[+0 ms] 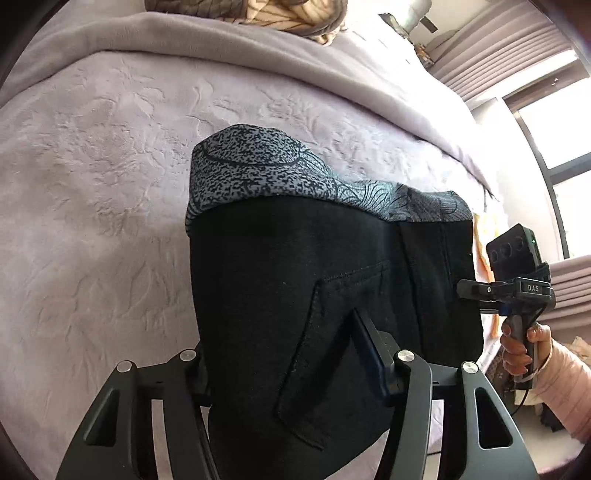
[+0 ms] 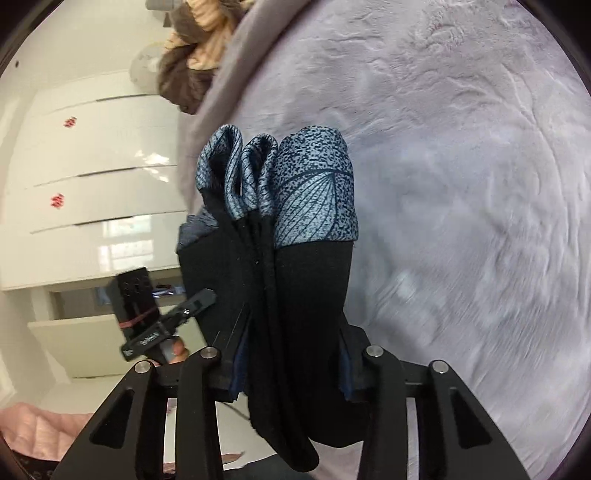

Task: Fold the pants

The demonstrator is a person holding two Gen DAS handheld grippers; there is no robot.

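Black pants with a grey patterned lining turned out at the top hang folded over a lilac bedspread. My left gripper is shut on their near edge; one finger lies against the cloth by a back pocket, and the other finger is hidden behind the fabric. My right gripper bites the right edge, with a hand on its handle. In the right wrist view the pants form several layers bunched between the pads of the right gripper. The left gripper holds the far edge.
A brown and beige striped cloth lies bunched at the head of the bed. White wardrobe doors stand beyond the bed's side. A window with pleated curtains is at the right. A pink sleeve is close by.
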